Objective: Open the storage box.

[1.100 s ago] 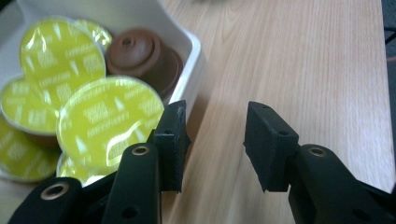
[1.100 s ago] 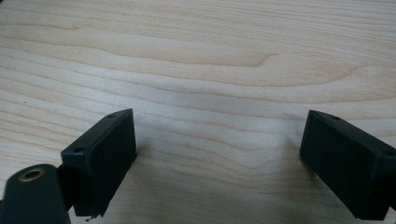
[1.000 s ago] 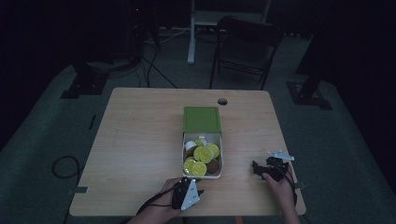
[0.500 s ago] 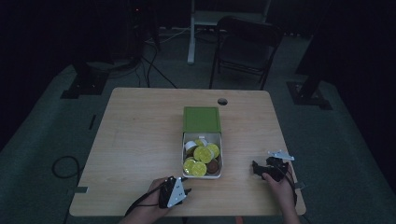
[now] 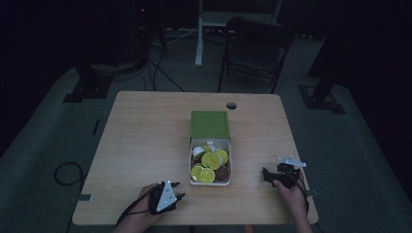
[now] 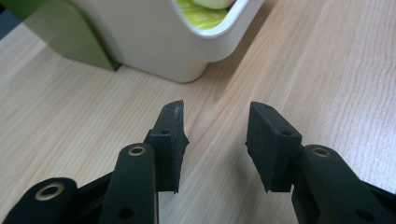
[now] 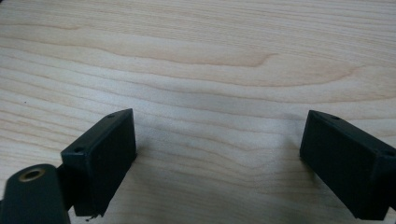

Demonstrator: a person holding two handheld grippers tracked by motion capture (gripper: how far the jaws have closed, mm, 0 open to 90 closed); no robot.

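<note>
Your left gripper (image 5: 179, 191) sits parted and empty by the box (image 5: 210, 180) – lined up for the capsules (image 5: 208, 166) – while the right gripper (image 5: 268, 175) rests wide open, holding nothing.

A white rectangular tray (image 5: 191, 160) of yellow-lidded round cups (image 5: 212, 159) is flanked by two hand-held black grippers (image 5: 180, 190) (image 5: 265, 174).

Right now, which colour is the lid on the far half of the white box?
Green. The lid covers the far half of the white box; the high view shows it best.
</note>
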